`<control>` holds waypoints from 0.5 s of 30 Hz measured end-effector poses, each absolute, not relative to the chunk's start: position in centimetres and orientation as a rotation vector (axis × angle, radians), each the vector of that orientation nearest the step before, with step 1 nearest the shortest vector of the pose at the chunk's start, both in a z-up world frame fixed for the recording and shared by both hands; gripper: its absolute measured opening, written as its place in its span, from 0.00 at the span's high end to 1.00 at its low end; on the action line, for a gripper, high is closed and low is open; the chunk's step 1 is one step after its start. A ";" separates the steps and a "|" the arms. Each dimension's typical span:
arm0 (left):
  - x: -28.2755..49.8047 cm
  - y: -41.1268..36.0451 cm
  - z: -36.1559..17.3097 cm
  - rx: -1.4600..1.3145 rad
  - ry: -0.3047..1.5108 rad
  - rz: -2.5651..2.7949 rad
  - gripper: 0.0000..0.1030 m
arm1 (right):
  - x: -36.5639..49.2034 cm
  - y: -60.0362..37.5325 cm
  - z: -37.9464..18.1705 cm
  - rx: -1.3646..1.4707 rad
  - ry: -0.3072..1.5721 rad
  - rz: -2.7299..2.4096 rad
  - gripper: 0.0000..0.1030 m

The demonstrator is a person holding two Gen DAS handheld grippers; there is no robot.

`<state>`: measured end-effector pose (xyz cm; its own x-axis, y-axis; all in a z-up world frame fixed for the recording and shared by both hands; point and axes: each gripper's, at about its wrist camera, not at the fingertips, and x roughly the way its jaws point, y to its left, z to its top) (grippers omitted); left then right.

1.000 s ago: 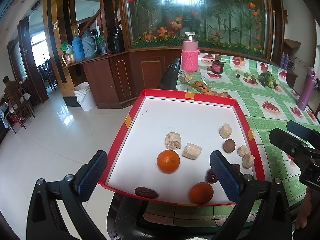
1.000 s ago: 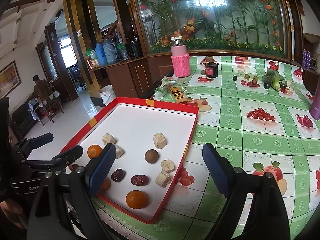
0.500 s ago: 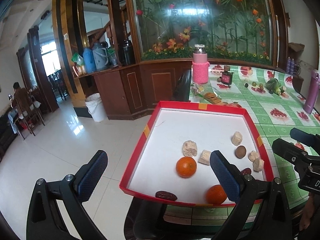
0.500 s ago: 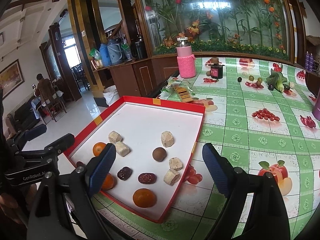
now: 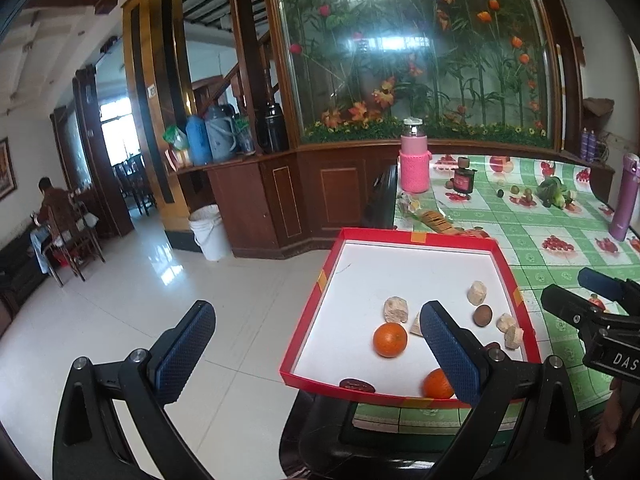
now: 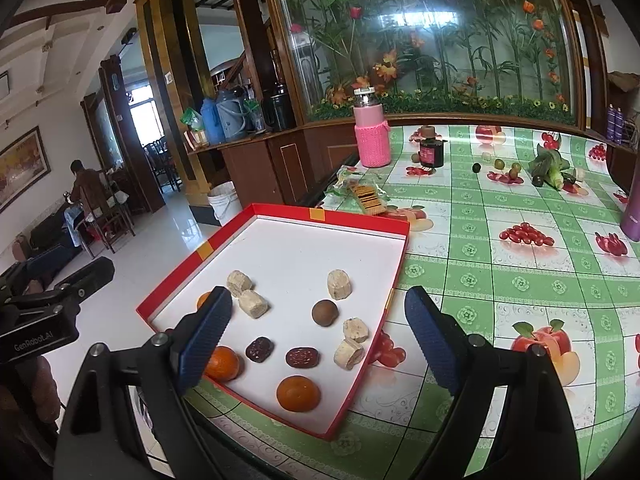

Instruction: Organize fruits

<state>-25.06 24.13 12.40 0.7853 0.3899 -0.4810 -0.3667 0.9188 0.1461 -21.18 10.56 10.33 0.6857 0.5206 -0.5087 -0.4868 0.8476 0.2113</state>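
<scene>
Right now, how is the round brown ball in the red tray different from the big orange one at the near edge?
The round brown fruit is smaller and dull brown; the round orange fruit is bigger, bright and glossy. The brown one sits mid-tray between pale chunks; the orange one lies at the near rim. Both are round, loose inside the red-rimmed white tray, and not held.

My left gripper [image 5: 316, 350]: matte black frame w/ two angled arms, each w/ a silver round screw at the knuckle. Jaws carry dark blue pads w/ fine cross-hatch grip texture. Right gripper [image 6: 318, 336]: same build, black arms, silver screws, blue textured pads. Seen from the side, one black body reads "GenRobot.AI" in white, the other shows white "DAS", rest cut off.
</scene>
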 end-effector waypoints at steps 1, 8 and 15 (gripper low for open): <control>-25.1 24.1 12.5 0.043 0.532 0.399 0.01 | -21.4 10.5 10.5 0.062 0.584 0.567 0.14; -25.5 24.3 12.9 0.015 0.516 0.411 0.01 | -22.2 10.8 10.8 0.050 0.574 0.576 0.14; -25.3 24.3 13.0 0.019 0.506 0.409 0.01 | -22.3 11.2 10.8 0.046 0.571 0.583 0.14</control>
